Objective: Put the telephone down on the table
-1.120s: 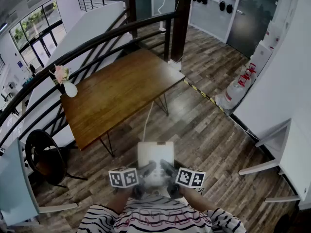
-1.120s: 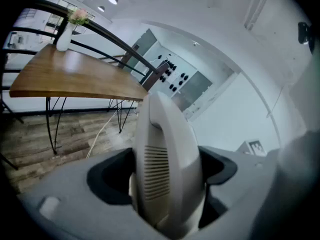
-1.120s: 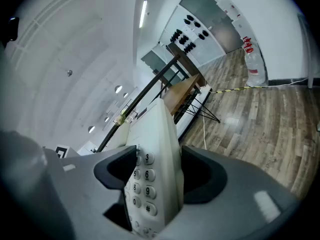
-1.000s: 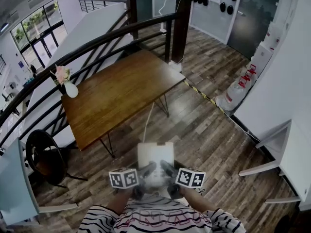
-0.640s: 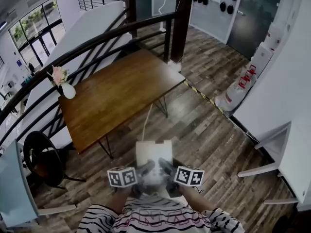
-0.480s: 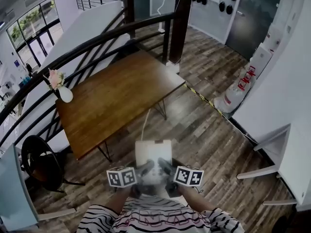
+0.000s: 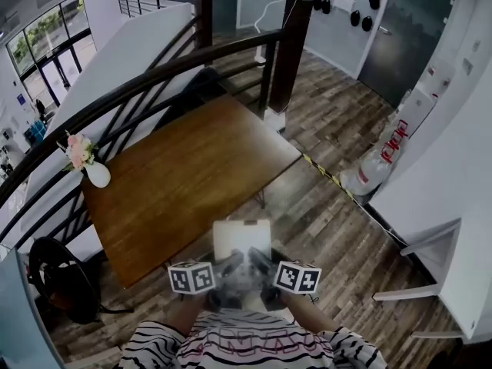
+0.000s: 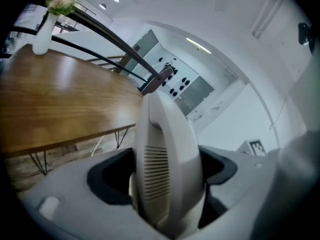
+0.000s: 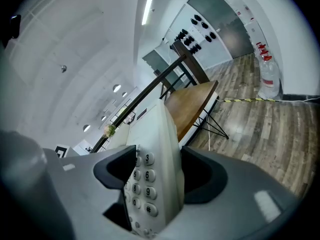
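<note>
Both grippers hold a white desk telephone (image 7: 241, 241) in the air in front of the person's body. My left gripper (image 7: 224, 271) is shut on its left side, where the slotted speaker grille of the telephone (image 8: 165, 169) fills the left gripper view. My right gripper (image 7: 257, 268) is shut on its right side, with the telephone keypad (image 9: 145, 184) between the jaws. The brown wooden table (image 7: 181, 175) lies just ahead and below, its near edge under the telephone's far end.
A white vase with pink flowers (image 7: 88, 164) stands at the table's left end. A dark stair railing (image 7: 154, 71) runs behind the table. A black chair (image 7: 58, 279) sits at lower left. Water bottles (image 7: 377, 164) stand by the right wall on the wood floor.
The view has moved forward: the table now lies closer, reaching under the telephone's far end. Both grippers keep their hold on the telephone.
</note>
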A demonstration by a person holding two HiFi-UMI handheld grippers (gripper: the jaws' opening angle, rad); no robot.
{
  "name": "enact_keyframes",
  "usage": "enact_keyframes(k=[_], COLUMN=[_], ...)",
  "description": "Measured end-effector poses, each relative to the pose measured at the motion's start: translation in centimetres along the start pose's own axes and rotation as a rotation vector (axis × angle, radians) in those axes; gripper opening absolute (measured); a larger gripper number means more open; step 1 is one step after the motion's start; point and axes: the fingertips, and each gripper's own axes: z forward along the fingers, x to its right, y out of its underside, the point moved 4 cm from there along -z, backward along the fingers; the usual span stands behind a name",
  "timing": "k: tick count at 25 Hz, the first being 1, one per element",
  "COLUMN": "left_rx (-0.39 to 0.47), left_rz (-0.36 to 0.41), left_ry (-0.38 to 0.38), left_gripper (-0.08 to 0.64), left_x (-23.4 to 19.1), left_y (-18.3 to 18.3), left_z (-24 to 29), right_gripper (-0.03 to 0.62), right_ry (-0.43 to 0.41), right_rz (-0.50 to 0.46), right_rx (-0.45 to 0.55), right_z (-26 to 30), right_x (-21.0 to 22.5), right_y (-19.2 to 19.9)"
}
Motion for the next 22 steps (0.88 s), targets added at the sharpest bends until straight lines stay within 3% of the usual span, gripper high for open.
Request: enact_keyframes(k=[8,15,22], left_rx=[0.058,0.104,0.177], left_rz=[-0.006,-0.034,-0.076], left_ry=[-0.04,-0.096,-0.164], left_gripper=[0.394,0.396,0.396], left_x=[-5.9,-8.9,-12.2], left_y=[-9.1,-12.9,-17.7], left_z=[1.0,1.6,5.3], right_gripper=[0.284,0.283,0.283], right_ry=[-0.043,-0.098,-0.167], right_rz=[-0.046,-0.053,-0.087], right_rx=[-0.026,-0.084,-0.163], right_z=[9.9,15.2,21.9], right_x=[-2.6,-3.4,-2.0], right_y=[-5.5,-7.8,-12.7])
